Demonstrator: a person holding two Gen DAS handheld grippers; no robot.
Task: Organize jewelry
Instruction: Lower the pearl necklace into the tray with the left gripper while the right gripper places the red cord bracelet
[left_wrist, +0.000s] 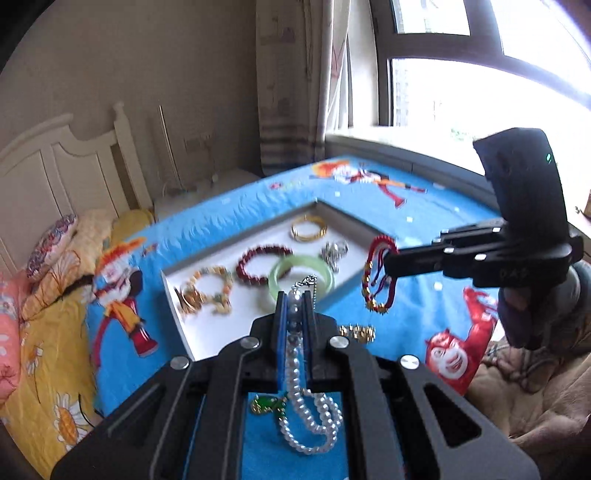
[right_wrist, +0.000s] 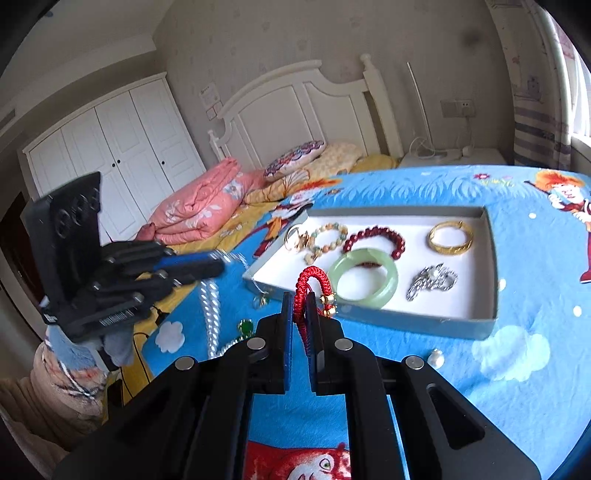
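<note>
My left gripper (left_wrist: 294, 295) is shut on a white pearl necklace (left_wrist: 295, 373), which hangs in loops above the blue blanket. Over the blanket my right gripper (right_wrist: 300, 297) is shut on a red cord bracelet (right_wrist: 310, 280) with gold beads. Each gripper shows in the other's view: the left gripper (right_wrist: 221, 264) trails the pearl necklace (right_wrist: 210, 314), and the right gripper (left_wrist: 386, 264) dangles the red cord bracelet (left_wrist: 376, 280). Just ahead lies a white tray (right_wrist: 461, 321) with a green jade bangle (right_wrist: 364, 280), a dark red bead bracelet (right_wrist: 373, 236), a gold bangle (right_wrist: 450, 238) and a silver piece (right_wrist: 432, 280).
A green pendant (right_wrist: 245, 326), a pearl piece (right_wrist: 436, 358) and a gold item (left_wrist: 356, 332) lie loose on the cartoon blanket (right_wrist: 535, 258) in front of the tray. Pillows and a pink quilt (right_wrist: 199, 206) sit by the white headboard. A window sill borders the bed's far side.
</note>
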